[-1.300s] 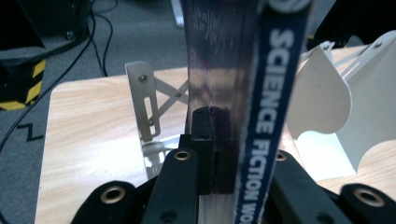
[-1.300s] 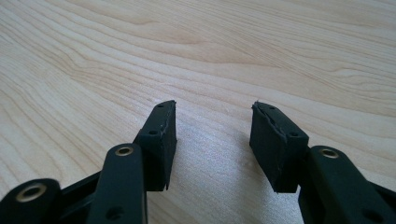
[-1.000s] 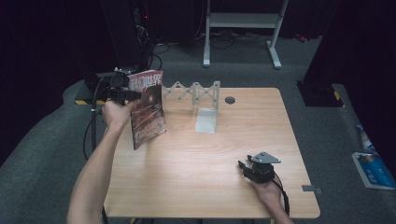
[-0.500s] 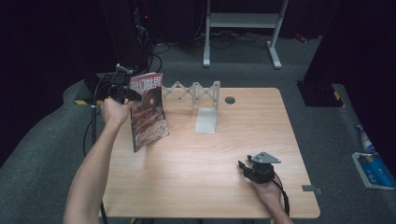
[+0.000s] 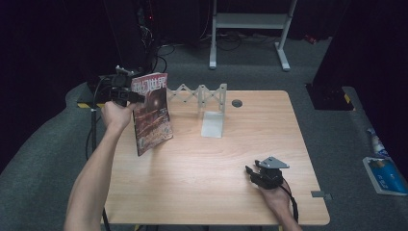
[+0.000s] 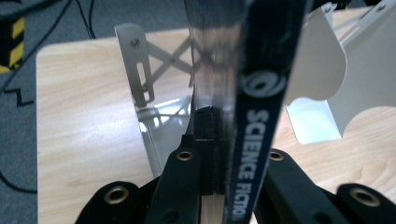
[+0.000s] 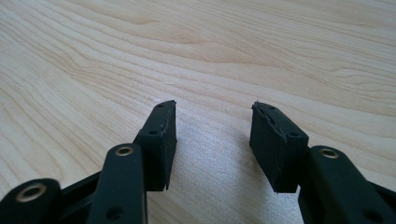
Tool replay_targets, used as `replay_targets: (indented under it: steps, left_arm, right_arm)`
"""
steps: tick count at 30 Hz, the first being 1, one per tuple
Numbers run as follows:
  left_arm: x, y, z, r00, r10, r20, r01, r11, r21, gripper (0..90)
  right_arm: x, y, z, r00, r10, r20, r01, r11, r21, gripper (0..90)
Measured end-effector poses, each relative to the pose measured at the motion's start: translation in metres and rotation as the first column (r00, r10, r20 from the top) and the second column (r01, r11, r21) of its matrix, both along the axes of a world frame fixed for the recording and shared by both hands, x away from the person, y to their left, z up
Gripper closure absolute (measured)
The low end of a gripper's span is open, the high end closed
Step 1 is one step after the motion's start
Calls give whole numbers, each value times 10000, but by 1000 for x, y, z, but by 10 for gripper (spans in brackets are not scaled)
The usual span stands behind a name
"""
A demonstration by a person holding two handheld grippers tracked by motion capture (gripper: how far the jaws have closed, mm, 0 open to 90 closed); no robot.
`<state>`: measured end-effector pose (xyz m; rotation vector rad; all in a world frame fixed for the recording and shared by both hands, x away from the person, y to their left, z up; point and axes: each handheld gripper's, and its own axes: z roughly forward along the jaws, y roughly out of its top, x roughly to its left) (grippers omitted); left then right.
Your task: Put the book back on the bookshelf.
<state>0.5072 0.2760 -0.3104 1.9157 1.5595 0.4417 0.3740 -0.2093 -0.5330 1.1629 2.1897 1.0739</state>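
Desk: pale wood top, dark carpet around it

Expanding metal book rack: along the far edge of the desk, scissor lattice pulled out; one white L-shaped divider stands near the middle of the desk's far half. In the left gripper view the dividers sit just beyond the held magazine

Magazine: held upright and slightly tilted over the desk's far left part, lower corner close to the wood; whether it touches I cannot tell. Red-brown cover faces the camera

Left gripper: fingers clamped on the magazine near its upper edge, spine between the pads in the left gripper view

Right gripper: rests on the near right of the desk, well apart from the magazine; fingers stand apart with nothing between them, bare wood beneath

Step, as I judge it: carrying the magazine to the rack for shelving. The next move calls for turning the spine in line with a slot between dividers, then lowering it in upright before letting go

Writing: "SCIENCE FICTIO…" in white down the dark blue spine, a round logo above it. Large white characters across the cover top, not legible here
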Motion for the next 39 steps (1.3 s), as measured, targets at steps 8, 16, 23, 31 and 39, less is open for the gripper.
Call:
replay_targets:
  steps: [8,16,23,31,39]
  left_arm:
    - [-2,-1,1,9957,38,924,-49,9999,115,837]
    - [-7,-6,-9,9826,295,1836,-303,9995,14,837]
    - [-19,-7,-21,9587,537,2793,-541,9985,-61,837]
    - [-24,-7,-37,9444,633,3227,-579,9980,-263,836]
    - [-25,-7,-37,9647,288,2619,-268,9996,-113,822]
  right_arm:
    - [0,0,0,10000,3,-10,-3,10000,-9,509]
    - [0,0,0,10000,13,12,-13,10000,-25,509]
    - [0,0,0,10000,24,34,-24,10000,-27,509]
    - [0,0,0,10000,23,49,-22,10000,-34,509]
    - [0,0,0,10000,22,48,-22,10000,-31,509]
